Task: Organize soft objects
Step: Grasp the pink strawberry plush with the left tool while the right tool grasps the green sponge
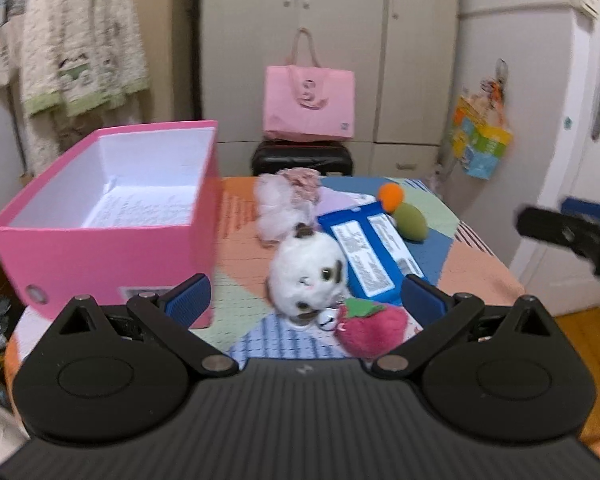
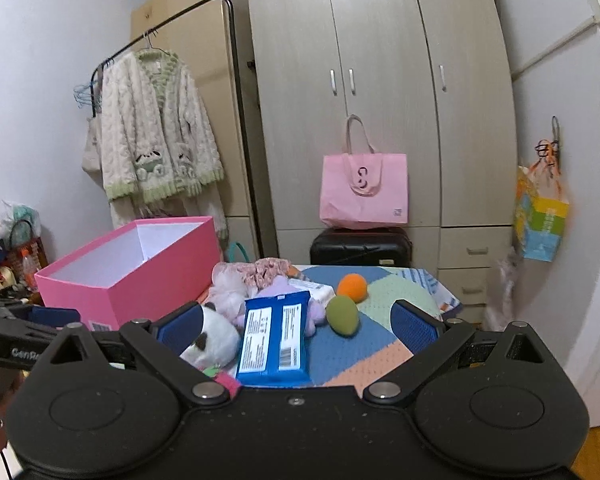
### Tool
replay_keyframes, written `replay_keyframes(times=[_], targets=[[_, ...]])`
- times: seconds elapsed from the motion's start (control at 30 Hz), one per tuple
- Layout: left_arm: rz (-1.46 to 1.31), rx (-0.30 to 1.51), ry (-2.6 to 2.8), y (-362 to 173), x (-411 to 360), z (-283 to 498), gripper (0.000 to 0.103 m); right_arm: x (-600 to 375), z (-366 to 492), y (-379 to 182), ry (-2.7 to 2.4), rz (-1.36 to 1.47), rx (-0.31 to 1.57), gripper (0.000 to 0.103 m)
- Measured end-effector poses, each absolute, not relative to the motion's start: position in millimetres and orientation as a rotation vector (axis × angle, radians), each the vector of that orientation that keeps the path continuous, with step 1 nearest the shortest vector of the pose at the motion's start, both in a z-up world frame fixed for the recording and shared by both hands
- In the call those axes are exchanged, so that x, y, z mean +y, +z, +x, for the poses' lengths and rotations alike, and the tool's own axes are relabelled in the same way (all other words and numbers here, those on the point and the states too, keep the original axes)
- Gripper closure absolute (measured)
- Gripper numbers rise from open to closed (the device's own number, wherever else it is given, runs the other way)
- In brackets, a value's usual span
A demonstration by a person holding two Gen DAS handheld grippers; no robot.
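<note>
We judge step: approach for first pick; pink box (image 1: 100, 216) looks empty. Left claw (image 1: 304, 300) wide open, holds nothing, hovers just before white plush (image 1: 306, 268) on tabletop (image 1: 472, 264). Right claw (image 2: 296, 320) spread wide too, empty. Next: lower left claw around plush, close gently, carry to box, avoid strawberry plush (image 1: 370, 326)

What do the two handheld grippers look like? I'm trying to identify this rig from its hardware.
Both the left gripper and the right gripper are matte black plastic with a ribbed body, two round housings, triangular cut-outs and silver pivot pins. Their fingers carry blue ribbed pads. White lettering marks the left gripper's side in the right wrist view, partly cut off.
</note>
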State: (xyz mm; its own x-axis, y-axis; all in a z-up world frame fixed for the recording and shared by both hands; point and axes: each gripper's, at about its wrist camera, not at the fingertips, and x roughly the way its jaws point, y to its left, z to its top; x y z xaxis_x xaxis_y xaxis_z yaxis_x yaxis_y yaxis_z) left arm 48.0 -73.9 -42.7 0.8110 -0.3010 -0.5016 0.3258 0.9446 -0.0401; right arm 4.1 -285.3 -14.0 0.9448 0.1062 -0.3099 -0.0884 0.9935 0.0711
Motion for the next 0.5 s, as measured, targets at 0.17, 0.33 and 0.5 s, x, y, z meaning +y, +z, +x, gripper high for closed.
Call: replay_keyframes(times=[0.17,0.33,0.5], targets=[[0.087,0.578,-0.418,-63.3,-97.4,62.6,0.003,-301.7,38.2,-26.1,0.11,0.081,0.368,0.001],[0.109,0.619,-0.51,-81.5,-114.2,75.4,0.008,-313.4,70.5,-39.3,0.163,0.092,0.412,0.002],[0.138,0.66,-0.558,-93.9,-123.9,81.1,0.021,-317.2,99.4,-50.4,0.198,0.053,0.428,0.006]])
